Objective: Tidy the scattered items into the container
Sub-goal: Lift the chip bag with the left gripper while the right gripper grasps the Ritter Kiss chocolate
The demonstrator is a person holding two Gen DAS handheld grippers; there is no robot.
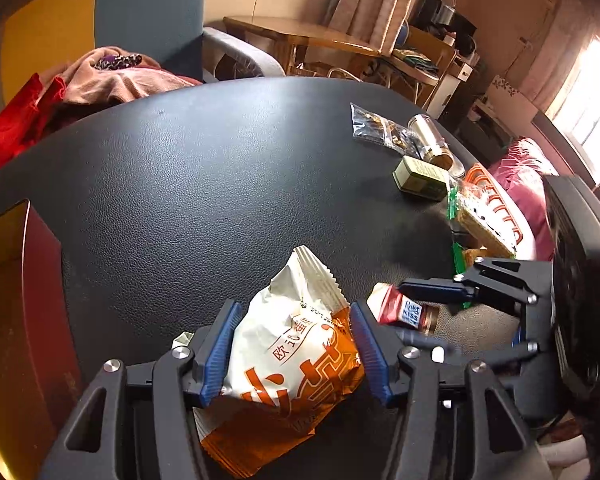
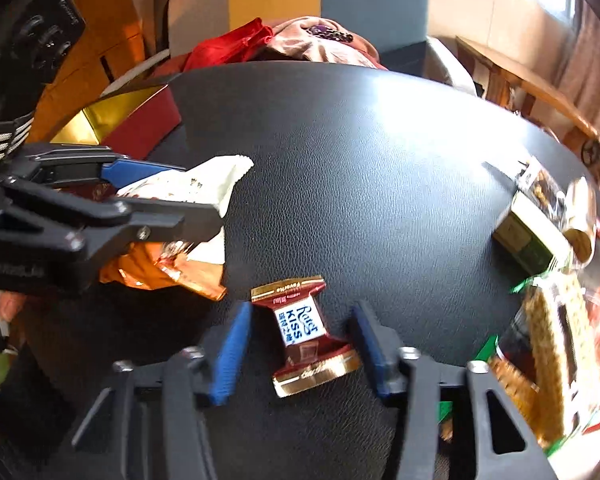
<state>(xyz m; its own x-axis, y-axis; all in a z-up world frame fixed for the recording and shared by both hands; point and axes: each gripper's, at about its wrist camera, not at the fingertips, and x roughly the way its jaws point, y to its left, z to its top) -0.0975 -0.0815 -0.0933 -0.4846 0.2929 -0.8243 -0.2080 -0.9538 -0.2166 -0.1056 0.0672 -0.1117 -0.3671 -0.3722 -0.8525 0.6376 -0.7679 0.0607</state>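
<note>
Left hand-held gripper [image 1: 292, 354] clamps the orange-white snack bag [image 1: 288, 360]; right hand-held gripper [image 2: 300, 350] straddles the chocolate [image 2: 302, 332], unclenched

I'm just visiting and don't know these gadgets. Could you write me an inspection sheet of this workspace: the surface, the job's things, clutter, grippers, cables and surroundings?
Surface: dark leather-look table, bare in the middle.
Job's things: white and orange snack bag; small red candy; red box with a gold inside, open, at the table's edge.
Clutter: green tin, shiny jar, clear packet and cracker packs grouped at the far side.
Grippers: left gripper pads press the snack bag; right gripper straddles the candy, pads apart from it.
Cables: nothing seen.
Surroundings: grey chair piled with red and pink cloth; wooden table; bright window.
</note>
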